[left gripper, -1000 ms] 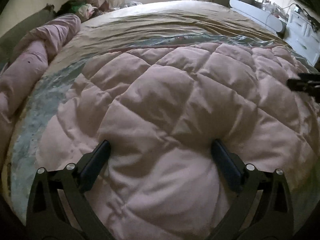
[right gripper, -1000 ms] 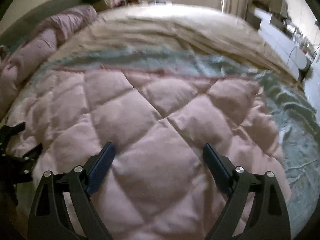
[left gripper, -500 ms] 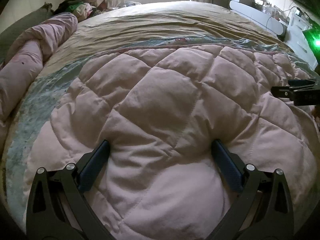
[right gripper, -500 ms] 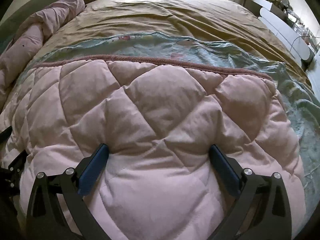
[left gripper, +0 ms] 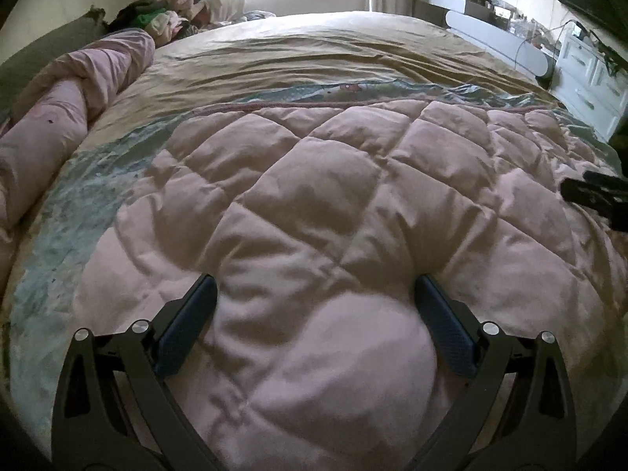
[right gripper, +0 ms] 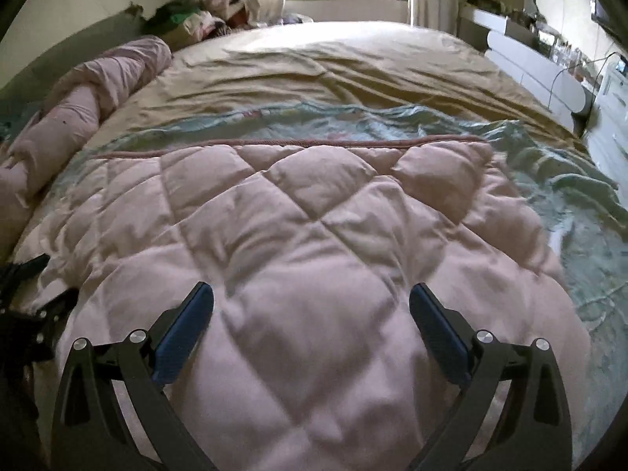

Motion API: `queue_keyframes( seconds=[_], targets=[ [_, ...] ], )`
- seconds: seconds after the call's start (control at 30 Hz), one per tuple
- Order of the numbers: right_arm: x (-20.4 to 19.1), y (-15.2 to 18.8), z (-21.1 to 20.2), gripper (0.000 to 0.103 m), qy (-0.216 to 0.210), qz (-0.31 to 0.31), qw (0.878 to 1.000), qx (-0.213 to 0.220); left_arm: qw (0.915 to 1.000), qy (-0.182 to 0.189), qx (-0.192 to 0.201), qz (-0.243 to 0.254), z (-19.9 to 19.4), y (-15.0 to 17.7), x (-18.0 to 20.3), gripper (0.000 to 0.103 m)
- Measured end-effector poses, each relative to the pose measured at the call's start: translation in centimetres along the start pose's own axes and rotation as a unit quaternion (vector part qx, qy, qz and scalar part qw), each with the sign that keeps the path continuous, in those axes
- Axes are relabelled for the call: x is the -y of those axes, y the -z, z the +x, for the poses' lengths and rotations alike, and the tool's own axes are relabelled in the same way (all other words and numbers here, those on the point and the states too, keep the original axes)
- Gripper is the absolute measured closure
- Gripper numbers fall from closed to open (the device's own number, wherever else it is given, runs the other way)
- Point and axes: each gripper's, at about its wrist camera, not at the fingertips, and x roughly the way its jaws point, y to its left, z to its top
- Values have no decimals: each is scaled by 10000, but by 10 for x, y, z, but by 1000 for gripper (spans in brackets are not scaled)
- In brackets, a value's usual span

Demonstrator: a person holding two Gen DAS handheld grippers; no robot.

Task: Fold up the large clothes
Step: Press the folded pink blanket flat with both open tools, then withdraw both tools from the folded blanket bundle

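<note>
A large pink quilted comforter (left gripper: 333, 204) lies spread over the near part of the bed; it also fills the right wrist view (right gripper: 306, 235). My left gripper (left gripper: 314, 298) is open, its fingers wide apart with a puffed fold of the comforter bulging between them. My right gripper (right gripper: 312, 302) is open the same way over the comforter's near right part. The right gripper's tip shows at the right edge of the left wrist view (left gripper: 592, 192). The left gripper shows at the left edge of the right wrist view (right gripper: 27, 302).
A teal patterned sheet (right gripper: 569, 204) and a tan bedspread (left gripper: 333, 55) lie beyond the comforter. A rolled pink quilt (left gripper: 59, 117) lies along the bed's left side. A pile of clothes (left gripper: 172, 11) sits at the far left. White drawers (left gripper: 588, 78) stand at right.
Both cameras have tipped up and drawn back a little, so more of the bed shows beyond the comforter. Both grippers stay open with the comforter between their fingers.
</note>
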Motion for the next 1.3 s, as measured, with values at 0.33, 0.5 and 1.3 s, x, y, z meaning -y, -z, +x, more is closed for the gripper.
queue_keyframes(
  seconds=[0.33,0.5,1.3],
  targets=[
    [11,54,-35,4,-83,24,9997,-206,9995,-38,234,-195,-47,21,-5,8],
    [11,67,-69,4,-186,36,9995,232,9983,-124,500,-269,-81,23,-6,8],
    [-11,114,-213,4,-177,-114,9819,1881,9914,-214,1240,-372,-190,89,8,8]
  ],
)
